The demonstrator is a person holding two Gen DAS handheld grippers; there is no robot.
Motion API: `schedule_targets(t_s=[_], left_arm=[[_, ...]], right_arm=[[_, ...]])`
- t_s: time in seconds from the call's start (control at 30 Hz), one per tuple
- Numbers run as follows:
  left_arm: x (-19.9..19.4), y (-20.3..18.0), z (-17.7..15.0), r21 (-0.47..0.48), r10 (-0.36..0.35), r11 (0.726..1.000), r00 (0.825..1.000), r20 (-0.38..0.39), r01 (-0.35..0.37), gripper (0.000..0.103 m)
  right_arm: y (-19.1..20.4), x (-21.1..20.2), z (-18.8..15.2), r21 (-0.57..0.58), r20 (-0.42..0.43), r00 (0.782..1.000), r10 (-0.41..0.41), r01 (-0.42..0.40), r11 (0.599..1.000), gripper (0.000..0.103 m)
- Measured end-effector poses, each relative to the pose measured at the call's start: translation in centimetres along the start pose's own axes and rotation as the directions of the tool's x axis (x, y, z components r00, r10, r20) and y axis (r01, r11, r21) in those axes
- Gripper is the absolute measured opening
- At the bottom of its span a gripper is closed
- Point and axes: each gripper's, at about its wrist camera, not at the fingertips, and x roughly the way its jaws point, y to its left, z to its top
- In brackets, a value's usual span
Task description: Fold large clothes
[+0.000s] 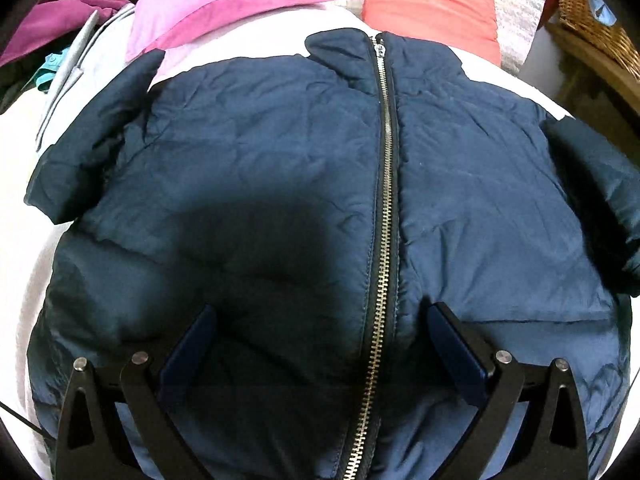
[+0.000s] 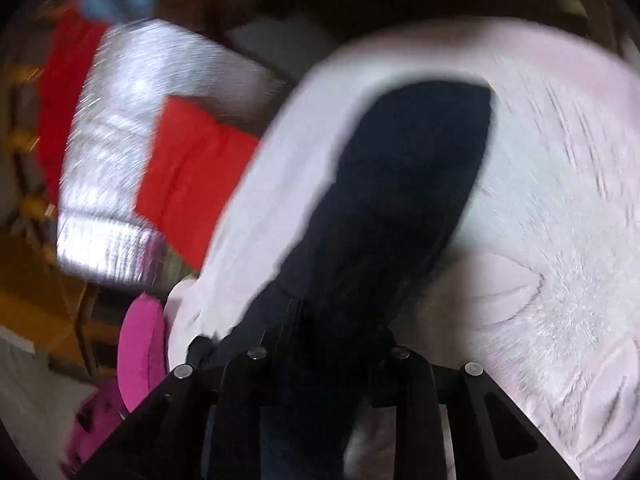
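A navy padded jacket [image 1: 280, 152] lies flat, front up, on a white bed cover [image 1: 16, 152]. Its metal zipper [image 1: 385, 168] is closed up to the collar and both sleeves spread out to the sides. My left gripper [image 1: 320, 324] is open low over the jacket's lower front, with the zipper running between its blue fingers [image 1: 192, 344]. The right wrist view is blurred. There a dark sleeve [image 2: 412, 168] stretches away over the white cover [image 2: 560, 208], and my right gripper [image 2: 324, 344] is shut on its near end, the fingertips buried in the fabric.
A pink pillow [image 1: 224, 4] and a coral cushion [image 1: 432, 4] lie beyond the collar. A wicker basket [image 1: 592, 16] stands on wooden furniture at the far right. Purple clothing [image 1: 52, 16] is heaped at the far left. The bed's edge falls away left of the red cushion [image 2: 192, 184].
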Motion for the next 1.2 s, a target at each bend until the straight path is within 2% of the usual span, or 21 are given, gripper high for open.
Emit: schedule_targets(t_s=[0.1,0.2,0.3,0.4,0.53,0.6,0.67,0.7,0.8,0.9,0.93,0.97,1.03,1.13,1.2], left_arm=[[-0.7,0.9,0.3,0.004,-0.046,0.999,0.998,-0.041,0.047,0.103],[-3.9,3.3,0.6,-0.068,-0.010,0.998,0.998,0.069,0.015,0.103],[-7.2,5.8,0.4,-0.077,0.048,0.996,0.986,0.160,-0.036,0.103],[-9.0,8.0,-0.4,-0.065,0.095,0.994,0.979,0.179,-0.084,0.103],[-10.4,10.4,-1.7,-0.069,0.111,0.992,0.981,0.158,-0.101,0.103],[-11.0,11.0,-2.4,-0.065,0.118,0.992,0.981,0.152,-0.109,0.103],[-11.3,11.0,-2.4,-0.060,0.120,0.992,0.981,0.152,-0.112,0.103],[-11.6,10.8,-2.4,-0.054,0.112,0.993,0.981,0.156,-0.105,0.103],[-11.6,9.1,-1.9,-0.028,0.084,0.996,0.983,0.164,-0.081,0.103],[-11.8,4.9,-0.7,0.057,0.040,0.997,0.981,0.188,-0.051,0.103],[-11.8,3.8,-0.4,0.085,0.033,0.995,0.981,0.193,-0.051,0.103],[-11.8,2.1,0.0,0.126,0.023,0.991,0.980,0.199,-0.049,0.103],[-11.1,-1.5,0.7,0.220,0.008,0.974,0.981,0.192,-0.051,0.103],[-9.7,-6.4,1.6,0.332,0.000,0.941,0.983,0.184,-0.062,0.103],[-8.8,-9.3,1.9,0.386,0.021,0.917,0.980,0.197,-0.097,0.103]], right_arm=[[4.8,-2.0,-2.5,-0.142,-0.006,0.998,0.059,-0.059,0.988,0.027],[8.8,-2.8,-5.7,-0.235,-0.038,0.994,0.102,-0.108,0.966,0.027],[11.6,-1.9,-10.7,-0.263,-0.106,0.987,0.124,-0.148,0.953,0.027],[12.5,-0.4,-15.1,-0.274,-0.136,0.986,0.100,-0.134,0.952,0.027],[10.3,1.7,-18.5,-0.196,-0.157,0.982,0.105,-0.136,0.971,0.029],[8.8,2.4,-19.1,-0.127,-0.163,0.980,0.111,-0.133,0.983,0.037],[6.7,1.6,-19.3,-0.029,-0.174,0.971,0.163,-0.171,0.985,0.076],[5.6,0.9,-19.2,0.019,-0.162,0.967,0.198,-0.198,0.980,0.078],[2.5,-2.4,-18.8,0.067,-0.108,0.954,0.280,-0.274,0.959,0.079],[0.6,-4.2,-18.3,0.078,-0.096,0.945,0.312,-0.305,0.949,0.078],[-0.1,-4.5,-18.1,0.088,-0.099,0.943,0.319,-0.311,0.946,0.073],[-0.6,-4.5,-17.9,0.101,-0.108,0.942,0.319,-0.309,0.946,0.059],[-1.7,-4.1,-17.8,0.106,-0.155,0.945,0.290,-0.276,0.955,0.044],[-2.8,-3.3,-18.2,0.110,-0.205,0.948,0.244,-0.225,0.968,0.043],[-3.8,-2.5,-18.3,0.117,-0.241,0.949,0.206,-0.182,0.976,0.028]])
